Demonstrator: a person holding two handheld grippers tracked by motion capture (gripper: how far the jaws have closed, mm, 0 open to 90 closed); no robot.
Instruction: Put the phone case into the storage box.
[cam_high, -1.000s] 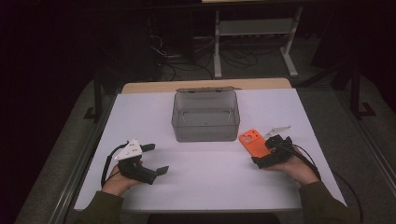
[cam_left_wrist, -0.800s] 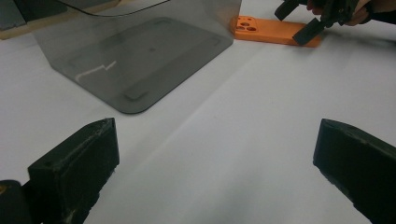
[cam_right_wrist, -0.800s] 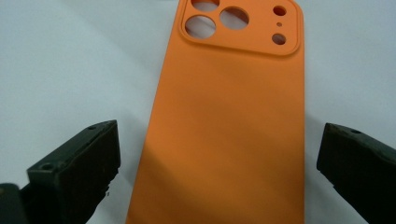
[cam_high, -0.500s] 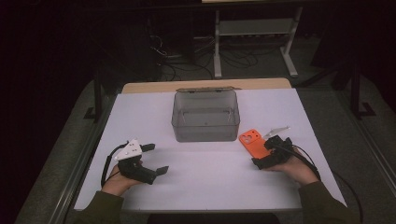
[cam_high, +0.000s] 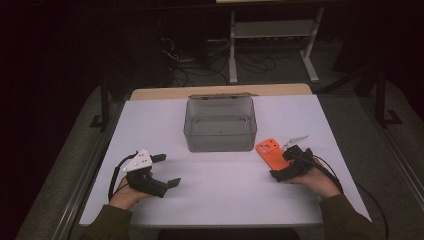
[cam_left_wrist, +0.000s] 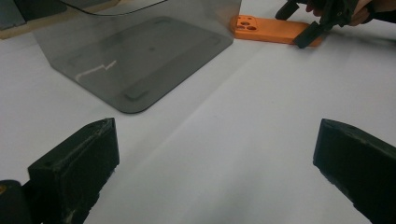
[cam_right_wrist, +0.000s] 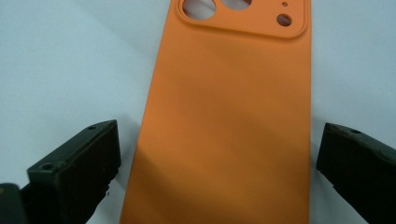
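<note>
An orange phone case (cam_high: 268, 152) lies flat on the white table, just right of a clear grey plastic box (cam_high: 220, 125). In the right gripper view the case (cam_right_wrist: 233, 116) runs up between the two black jaws, camera cutouts at the far end. My right gripper (cam_high: 284, 165) stands open at the case's near end, one jaw on each side of it. My left gripper (cam_high: 167, 172) is open at the table's front left, with only bare table between its jaws. The left gripper view shows the box (cam_left_wrist: 135, 51), the case (cam_left_wrist: 273, 30) and the other hand's gripper (cam_left_wrist: 313, 23) beyond.
The white table (cam_high: 225, 195) has free room across its middle and front. A wooden edge (cam_high: 220, 91) runs behind the box. A small pale flat piece (cam_high: 296, 140) lies right of the case. Cables and a metal stand sit on the dark floor beyond.
</note>
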